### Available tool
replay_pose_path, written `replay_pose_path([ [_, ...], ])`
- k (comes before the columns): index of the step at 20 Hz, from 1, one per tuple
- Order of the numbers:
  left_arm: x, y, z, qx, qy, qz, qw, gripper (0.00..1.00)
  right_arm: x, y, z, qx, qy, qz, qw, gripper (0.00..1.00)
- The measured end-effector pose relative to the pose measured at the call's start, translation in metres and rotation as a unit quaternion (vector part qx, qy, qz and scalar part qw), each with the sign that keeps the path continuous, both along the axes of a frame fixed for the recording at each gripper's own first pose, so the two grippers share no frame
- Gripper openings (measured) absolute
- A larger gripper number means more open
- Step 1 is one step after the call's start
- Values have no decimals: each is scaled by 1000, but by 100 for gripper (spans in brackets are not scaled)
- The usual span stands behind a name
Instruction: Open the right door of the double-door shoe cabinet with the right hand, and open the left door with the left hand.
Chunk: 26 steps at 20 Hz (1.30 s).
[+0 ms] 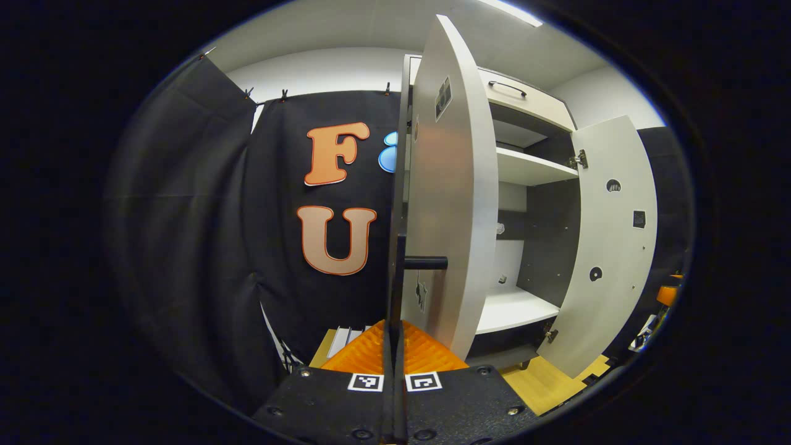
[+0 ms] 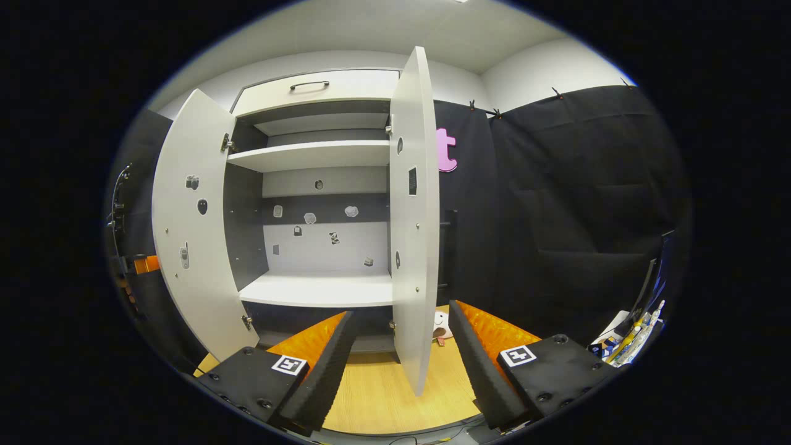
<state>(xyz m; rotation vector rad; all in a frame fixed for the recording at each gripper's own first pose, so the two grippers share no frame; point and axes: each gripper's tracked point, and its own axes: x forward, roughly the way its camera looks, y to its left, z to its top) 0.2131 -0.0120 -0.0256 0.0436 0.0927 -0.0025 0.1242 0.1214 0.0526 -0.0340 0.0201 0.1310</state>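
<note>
The white shoe cabinet (image 2: 321, 154) stands with both doors swung open. In the left gripper view the left door (image 1: 454, 204) is seen nearly edge-on. My left gripper (image 1: 393, 334) is shut on that door's black vertical handle (image 1: 395, 272), with its orange fingers (image 1: 361, 355) pressed to either side. The right door (image 1: 609, 247) hangs open farther right. In the right gripper view the right door (image 2: 414, 216) stands edge-on ahead, its black handle (image 2: 448, 247) on the far side. My right gripper (image 2: 400, 312) is open and holds nothing, a short way back from the door's edge.
Bare white shelves (image 2: 315, 290) and a drawer with a black handle (image 2: 309, 84) show inside and atop the cabinet. Black cloth walls stand on both sides. The floor (image 2: 383, 389) is light wood. Small clutter (image 2: 630, 340) lies at the right wall's foot.
</note>
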Motion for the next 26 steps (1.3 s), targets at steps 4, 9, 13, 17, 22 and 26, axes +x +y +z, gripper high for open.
replay_pose_path([
  [4,-2,-3,-2,-25,8,-19,999,0,-1,12,-1,-2,-2,12,1000,89],
  [9,-27,-10,0,-43,5,-20,999,0,-1,11,0,-6,-2,6,1000,92],
  [13,-56,-27,6,-63,2,-26,998,0,-5,2,-1,-8,-1,-2,1000,92],
  [17,-76,-27,1,-50,14,-8,999,6,-20,-5,0,-8,-2,2,1000,92],
  [22,-83,-32,8,-35,-7,10,999,36,-33,-20,4,1,-5,-8,1000,99],
  [26,-89,-34,11,-27,-12,15,999,85,-46,-21,17,4,-22,-1,1000,99],
])
